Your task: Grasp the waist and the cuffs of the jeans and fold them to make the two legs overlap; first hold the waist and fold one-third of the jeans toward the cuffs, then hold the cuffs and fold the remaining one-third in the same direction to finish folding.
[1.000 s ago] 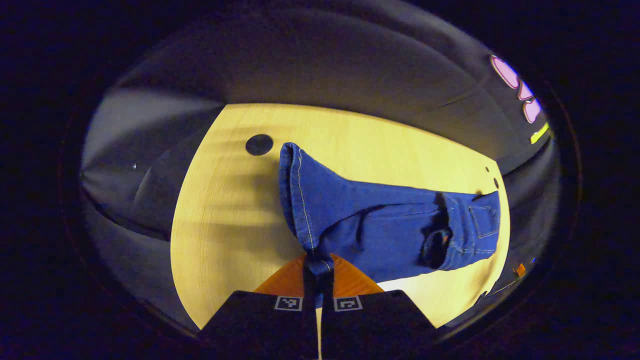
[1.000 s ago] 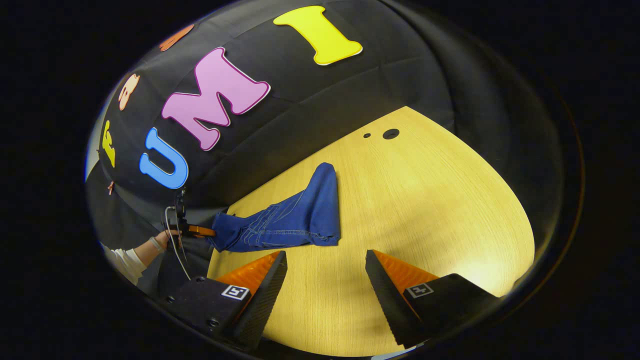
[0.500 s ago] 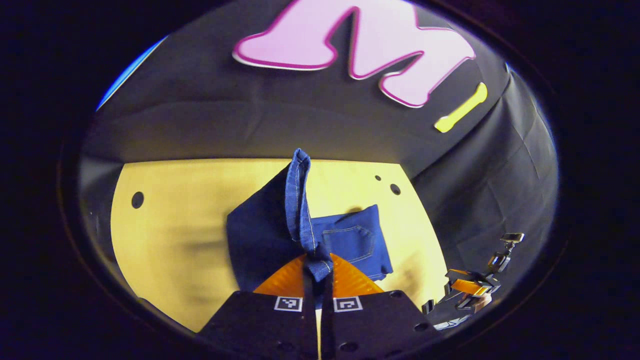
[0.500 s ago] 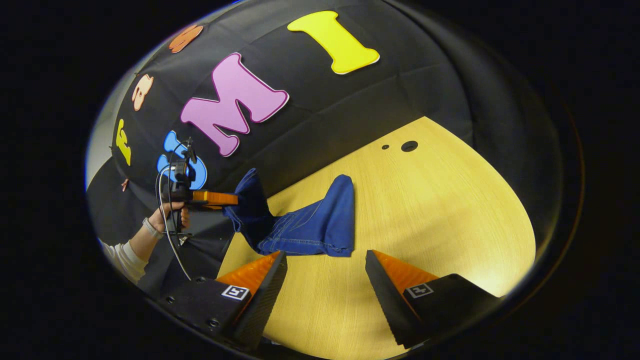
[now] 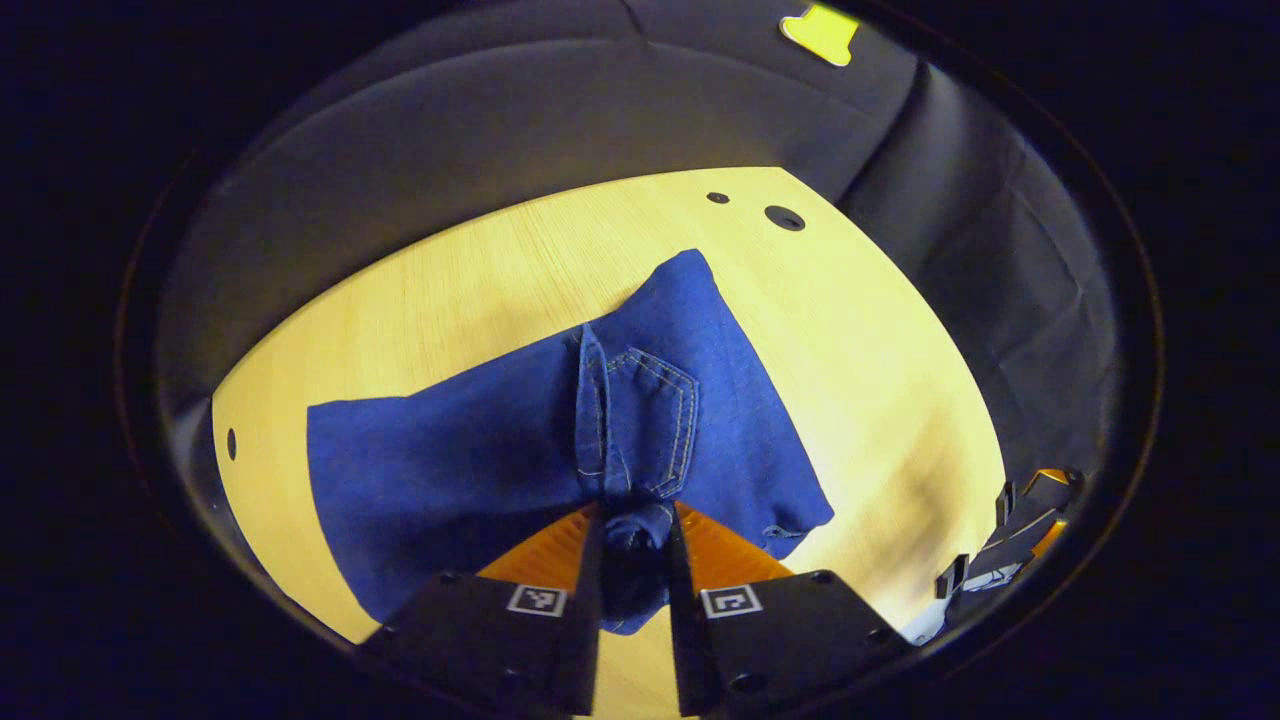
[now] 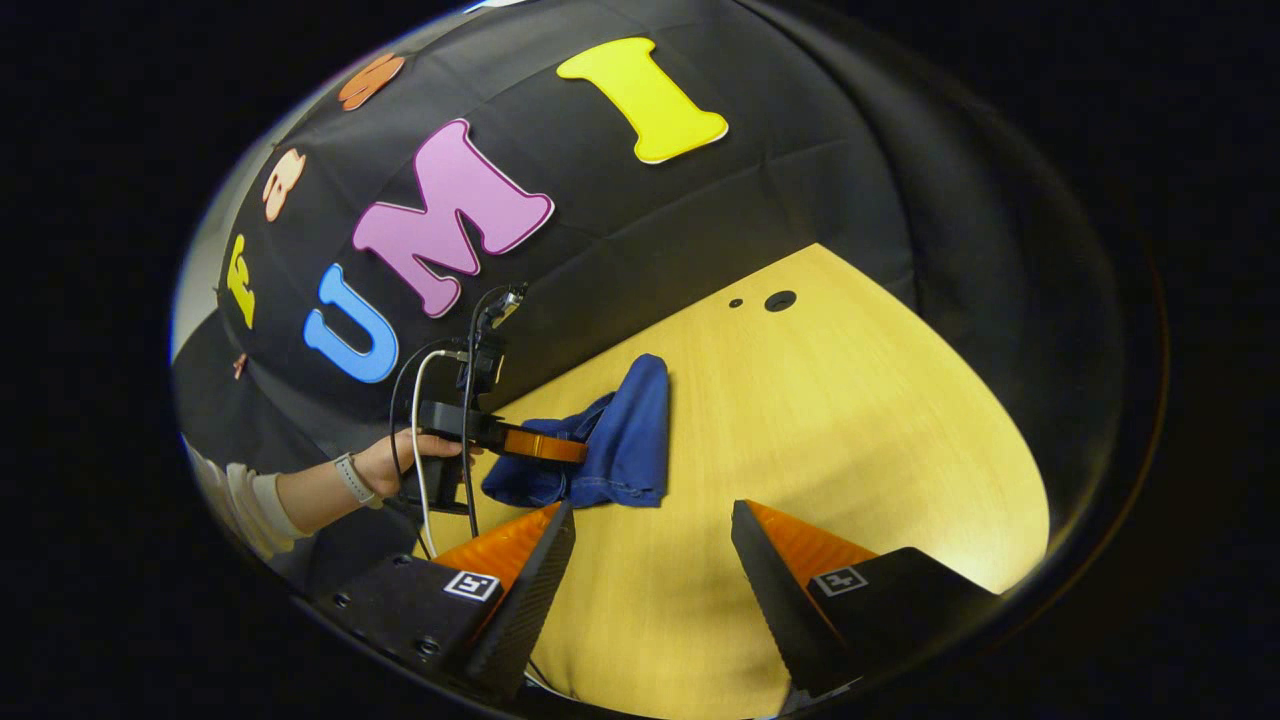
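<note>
The blue jeans [image 5: 470, 470] lie folded into a short stack on the wooden table [image 5: 450, 280], a back pocket [image 5: 650, 420] facing up on top. My left gripper [image 5: 635, 560] is shut on a bunch of denim at the near edge of the stack, low over the table. In the right gripper view the jeans [image 6: 630, 440] sit at the table's left side, with the left gripper [image 6: 555, 447] and the hand [image 6: 390, 465] holding it over their near end. My right gripper [image 6: 650, 560] stands open above bare wood, apart from the jeans.
Two round holes [image 5: 784, 217] mark the table's far corner. The black cloth wall runs close behind the table [image 6: 850, 420]. The right gripper [image 5: 1000, 560] shows at the lower right of the left gripper view, beyond the table's edge.
My left gripper lifted the cuff end, carried it over the rest of the jeans and lowered it, so the jeans now lie as a shorter stack. The right gripper stayed open and nearly still.
</note>
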### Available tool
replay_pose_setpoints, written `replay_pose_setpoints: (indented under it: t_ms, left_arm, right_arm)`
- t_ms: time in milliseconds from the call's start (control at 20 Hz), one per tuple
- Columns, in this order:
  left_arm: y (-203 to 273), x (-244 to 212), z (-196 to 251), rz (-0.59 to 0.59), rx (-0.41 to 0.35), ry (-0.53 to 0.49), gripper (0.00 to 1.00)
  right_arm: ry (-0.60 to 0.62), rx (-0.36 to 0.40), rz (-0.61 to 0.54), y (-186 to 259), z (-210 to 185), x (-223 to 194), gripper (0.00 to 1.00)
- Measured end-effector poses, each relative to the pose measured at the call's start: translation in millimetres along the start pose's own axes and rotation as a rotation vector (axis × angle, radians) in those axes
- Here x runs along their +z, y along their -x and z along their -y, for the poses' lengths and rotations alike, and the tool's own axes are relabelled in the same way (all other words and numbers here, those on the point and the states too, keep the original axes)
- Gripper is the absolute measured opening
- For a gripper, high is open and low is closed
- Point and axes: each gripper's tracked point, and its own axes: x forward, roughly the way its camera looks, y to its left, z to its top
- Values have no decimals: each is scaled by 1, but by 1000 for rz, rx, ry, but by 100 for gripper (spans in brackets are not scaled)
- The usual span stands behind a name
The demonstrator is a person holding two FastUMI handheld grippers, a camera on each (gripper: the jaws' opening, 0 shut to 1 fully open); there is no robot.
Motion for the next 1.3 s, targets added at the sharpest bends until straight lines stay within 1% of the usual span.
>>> replay_pose_setpoints:
  t_ms: [50, 100, 150, 200, 250, 350, 450, 550, 600, 750, 800, 900, 1000, 1100, 1200, 1250, 1300]
  left_arm:
    - [-3, 2, 10, 19, -3, -10, 53]
    - [-8, 4, 12, 33, 29, -44, 76]
    - [-8, 5, 13, 48, 61, -79, 97]
    - [-4, 7, 15, 73, 80, -104, 98]
    - [6, 12, 23, 121, 71, -109, 97]
    - [39, 26, 45, 238, 25, -91, 98]
    - [95, 34, 55, 380, 22, -86, 98]
    - [162, 26, 58, 529, 26, -69, 98]
    - [196, 12, 56, 589, 42, -56, 98]
    - [300, -48, 50, 738, 107, -26, 98]
    - [331, -71, 49, 788, 120, -15, 98]
    - [384, -116, 44, 864, 179, 35, 98]
    - [423, -161, 44, 902, 221, 102, 98]
    - [458, -188, 43, 950, 261, 151, 98]
    - [498, -201, 41, 1027, 308, 150, 98]
    - [514, -206, 43, 1063, 326, 148, 100]
    - [530, -207, 45, 1099, 331, 147, 97]
  right_arm:
    - [25, -2, 8, 4, -2, 3, 96]
    - [48, 5, 13, 8, -6, 6, 97]
    - [70, 10, 21, 11, -9, 11, 97]
    - [90, 14, 28, 17, -13, 15, 96]
    - [105, 20, 38, 22, -18, 20, 97]
    - [139, 38, 76, 36, -35, 33, 97]
    - [195, 30, 131, 49, -49, 46, 97]
    - [272, -10, 207, 68, -64, 62, 97]
    - [297, -25, 250, 80, -76, 69, 96]
    - [325, -27, 360, 118, -120, 83, 97]
    - [341, -27, 391, 130, -136, 84, 97]
    - [410, -25, 431, 153, -166, 79, 97]
    - [476, -29, 466, 178, -196, 69, 97]
    - [502, -8, 513, 206, -228, 60, 97]
    - [542, -4, 564, 225, -255, 58, 97]
    - [571, -6, 582, 231, -265, 58, 97]
    - [613, -19, 609, 236, -275, 62, 97]
